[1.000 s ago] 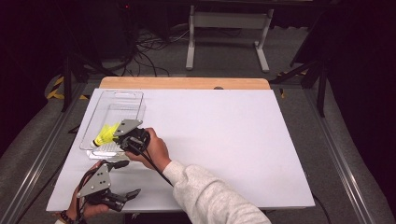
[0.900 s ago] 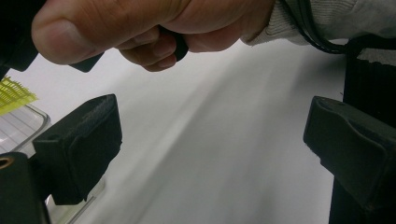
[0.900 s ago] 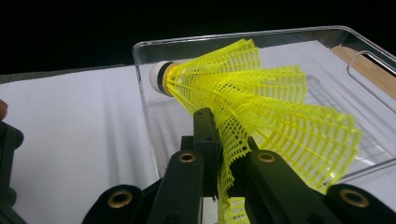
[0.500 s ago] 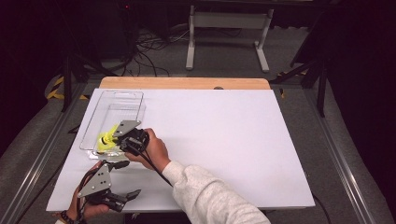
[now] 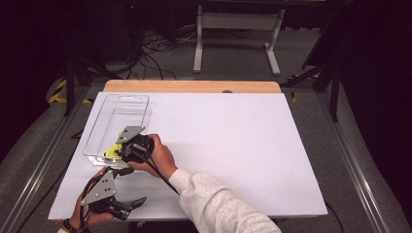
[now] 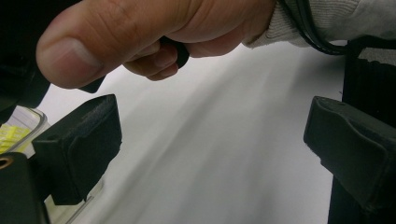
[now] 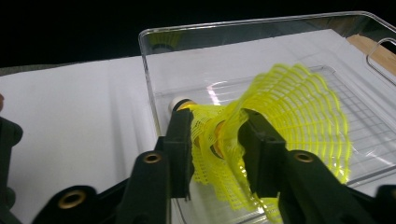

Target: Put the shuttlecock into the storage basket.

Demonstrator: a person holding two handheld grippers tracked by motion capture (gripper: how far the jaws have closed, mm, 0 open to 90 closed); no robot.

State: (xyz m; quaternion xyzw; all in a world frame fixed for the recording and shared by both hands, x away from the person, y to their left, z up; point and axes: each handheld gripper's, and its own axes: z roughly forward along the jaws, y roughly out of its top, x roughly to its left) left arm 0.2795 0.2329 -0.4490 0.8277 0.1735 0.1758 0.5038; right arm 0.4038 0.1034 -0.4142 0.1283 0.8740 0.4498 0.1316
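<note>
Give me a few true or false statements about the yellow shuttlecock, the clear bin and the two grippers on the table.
1. The yellow shuttlecock sits between the jaws of the right gripper over the clear bin. True.
2. The right gripper's jaws have just been closing. False: they have just been opening, with the shuttlecock between them.
3. The left gripper holds a shuttlecock. False: its jaws stand wide apart with nothing between them.
4. The clear bin stands at the left part of the white tabletop in the high view. True.
5. The shuttlecock's skirt is solid white feathers. False: it is yellow mesh.
</note>
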